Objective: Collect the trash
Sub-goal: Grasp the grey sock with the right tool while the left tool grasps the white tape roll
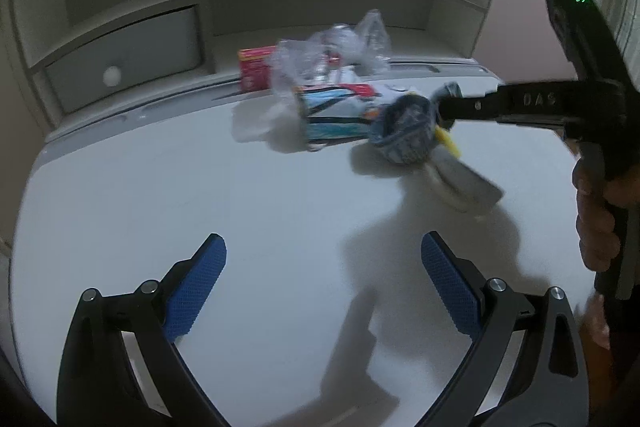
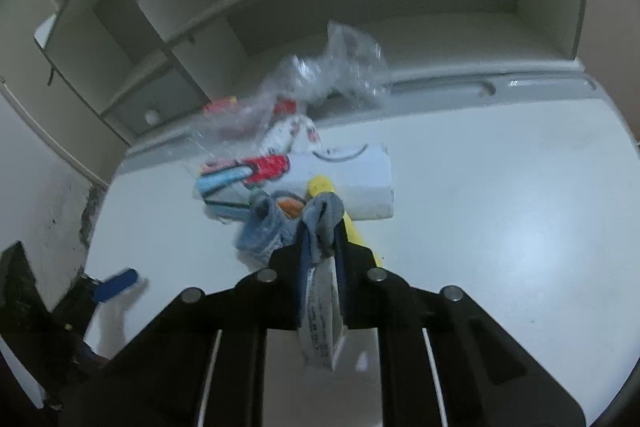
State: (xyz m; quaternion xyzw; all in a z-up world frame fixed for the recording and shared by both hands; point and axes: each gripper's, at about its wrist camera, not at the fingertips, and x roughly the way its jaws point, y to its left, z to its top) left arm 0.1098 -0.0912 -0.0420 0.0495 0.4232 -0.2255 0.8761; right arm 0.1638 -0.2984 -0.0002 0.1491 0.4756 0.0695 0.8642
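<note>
My right gripper is shut on the rim of a crumpled blue-grey paper cup, with a strip of paper trailing back between the jaws. It shows from the side in the left wrist view, where the right gripper holds the cup just above the white table. A yellow object lies under the cup. Behind it lie a white printed carton and a clear plastic bag. My left gripper is open and empty, well short of the pile.
A red box stands behind the bag at the table's back edge. White shelves and a drawer with a round knob rise behind the table. The person's hand holds the right gripper at the right.
</note>
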